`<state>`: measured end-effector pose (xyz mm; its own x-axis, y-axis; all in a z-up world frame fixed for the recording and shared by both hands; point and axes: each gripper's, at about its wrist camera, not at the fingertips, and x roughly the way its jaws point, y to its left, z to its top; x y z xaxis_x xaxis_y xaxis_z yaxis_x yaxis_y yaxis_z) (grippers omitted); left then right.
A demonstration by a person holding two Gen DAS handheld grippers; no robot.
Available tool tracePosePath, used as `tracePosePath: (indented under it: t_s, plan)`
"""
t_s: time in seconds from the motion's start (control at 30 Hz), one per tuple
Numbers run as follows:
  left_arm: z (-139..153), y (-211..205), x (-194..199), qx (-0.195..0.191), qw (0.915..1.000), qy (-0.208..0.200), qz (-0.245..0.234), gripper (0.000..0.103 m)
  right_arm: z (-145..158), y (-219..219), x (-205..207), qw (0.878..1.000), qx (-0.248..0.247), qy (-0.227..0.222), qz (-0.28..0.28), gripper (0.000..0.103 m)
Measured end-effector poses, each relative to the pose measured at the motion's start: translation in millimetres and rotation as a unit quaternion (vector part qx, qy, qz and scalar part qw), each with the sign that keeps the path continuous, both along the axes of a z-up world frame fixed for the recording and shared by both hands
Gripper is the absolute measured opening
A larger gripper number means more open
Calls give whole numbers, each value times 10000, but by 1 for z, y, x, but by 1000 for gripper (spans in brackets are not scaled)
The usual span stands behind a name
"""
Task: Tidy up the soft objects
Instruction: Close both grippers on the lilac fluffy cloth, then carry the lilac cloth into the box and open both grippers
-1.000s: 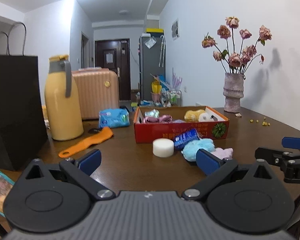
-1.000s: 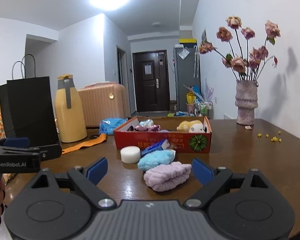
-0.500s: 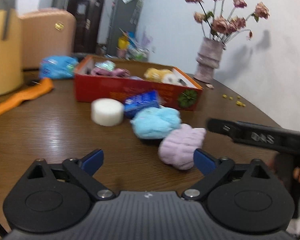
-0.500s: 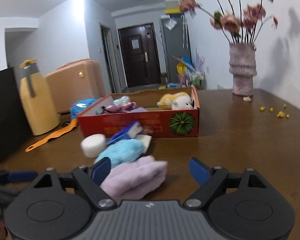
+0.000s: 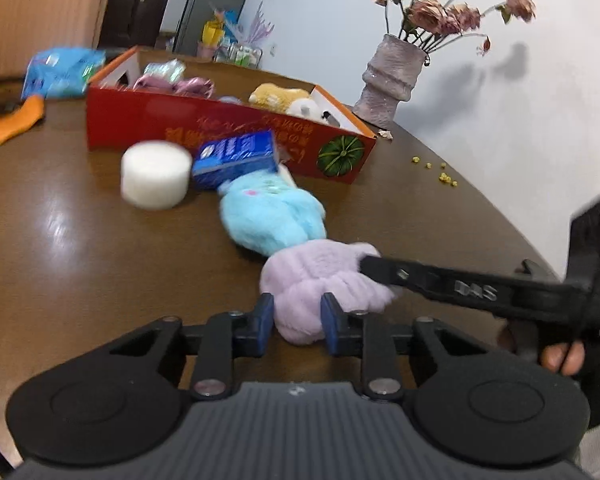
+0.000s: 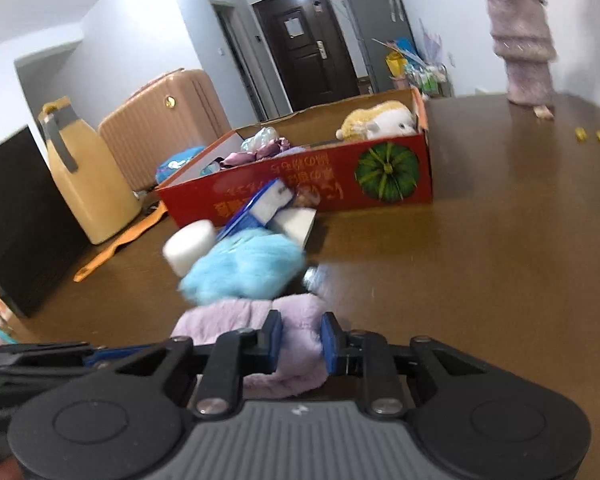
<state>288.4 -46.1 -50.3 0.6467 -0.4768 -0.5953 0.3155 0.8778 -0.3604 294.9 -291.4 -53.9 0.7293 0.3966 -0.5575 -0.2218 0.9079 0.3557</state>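
A lilac plush piece [image 5: 316, 280] lies on the brown table in front of a light blue plush [image 5: 270, 216]. My left gripper [image 5: 296, 320] is shut on its near end. My right gripper [image 6: 298, 338] is shut on the other end of the same lilac plush [image 6: 300, 320]; it comes in from the right in the left wrist view [image 5: 384, 266]. The blue plush [image 6: 244, 268] touches the lilac one. Behind stands a red cardboard box [image 5: 228, 128] holding a yellow plush toy [image 5: 278, 96] and other soft items; the box also shows in the right wrist view [image 6: 300, 184].
A white foam cylinder [image 5: 156, 178] and a blue packet [image 5: 236, 156] lie by the box front. An orange tool [image 5: 8, 128] lies left. A vase of dried flowers [image 5: 392, 76] stands back right. A yellow jug [image 6: 84, 176], black bag [image 6: 16, 216] and suitcase [image 6: 160, 120] are left.
Both grippers have moved forward and down onto the lilac plush and have closed on it from opposite ends. They were open half a second ago.
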Motion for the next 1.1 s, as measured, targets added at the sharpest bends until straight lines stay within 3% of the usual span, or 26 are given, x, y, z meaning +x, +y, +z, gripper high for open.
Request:
tracePosePath:
  t_s: [0.17, 0.27, 0.33, 0.43, 0.5, 0.6, 0.87, 1.0, 1.1]
  plan:
    - [2, 21, -7, -318, 9991, 227, 185, 27, -1, 1, -28, 9994, 239, -135, -203, 23]
    - [8, 21, -3, -503, 9983, 200, 213, 49, -2, -3, -25, 9991, 327, -79, -247, 24]
    - [10, 16, 2, -427, 9987, 109, 239, 49, -4, -4, -21, 9988, 368, -18, -312, 28]
    - [9, 8, 18, -400, 9989, 160, 205, 46, -9, -6, -17, 9977, 521, 106, -425, 34]
    - [4, 3, 26, -441, 9983, 351, 147, 30, -13, -7, -16, 9967, 674, 159, -416, 34]
    - [0, 0, 23, -387, 9987, 311, 150, 24, -15, -5, -19, 9970, 668, 101, -384, 20]
    - [3, 12, -2, -547, 9979, 302, 154, 20, -4, 7, -35, 9981, 502, -165, -321, 14]
    - [36, 12, -7, -668, 9976, -191, -24, 20, 29, 6, -45, 9960, 457, -674, -355, 13]
    - [73, 9, 11, -711, 9953, -601, -265, 19, 67, 0, -33, 9921, 341, -1146, -372, 13]
